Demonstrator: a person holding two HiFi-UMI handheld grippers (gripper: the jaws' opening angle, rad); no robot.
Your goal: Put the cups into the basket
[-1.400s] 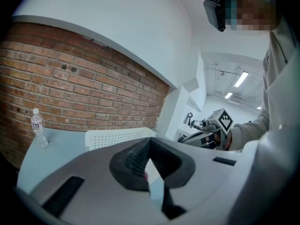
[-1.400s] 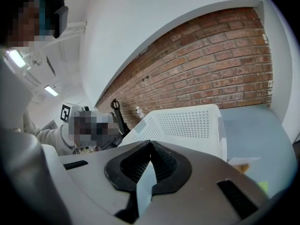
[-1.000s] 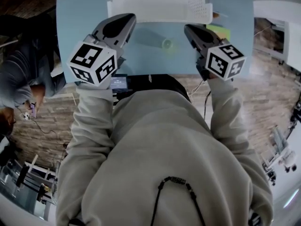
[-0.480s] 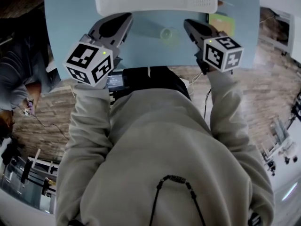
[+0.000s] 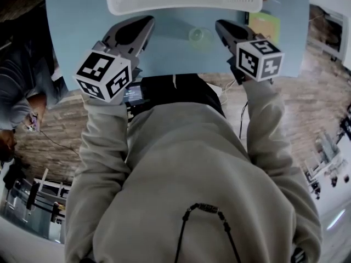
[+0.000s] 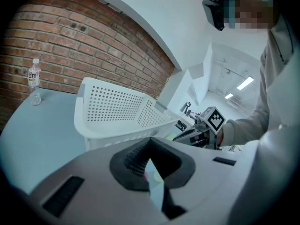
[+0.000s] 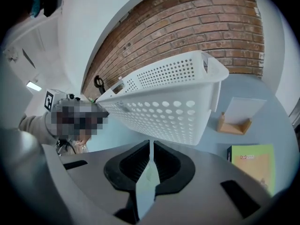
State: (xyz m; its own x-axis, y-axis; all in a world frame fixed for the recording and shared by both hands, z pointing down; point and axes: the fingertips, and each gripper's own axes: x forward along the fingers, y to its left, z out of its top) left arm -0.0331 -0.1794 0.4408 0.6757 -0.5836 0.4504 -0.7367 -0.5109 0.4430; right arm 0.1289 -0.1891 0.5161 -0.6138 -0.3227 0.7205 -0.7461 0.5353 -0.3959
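Though head cam lacks bottle [image 6: 33, 78], shows cup [image 5: 198, 35]

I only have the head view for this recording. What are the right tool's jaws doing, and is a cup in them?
Observer: The right tool has its jaws together, with nothing between them.
Operator: And the other one?
Observer: The left tool is shut too, and it holds no cup.
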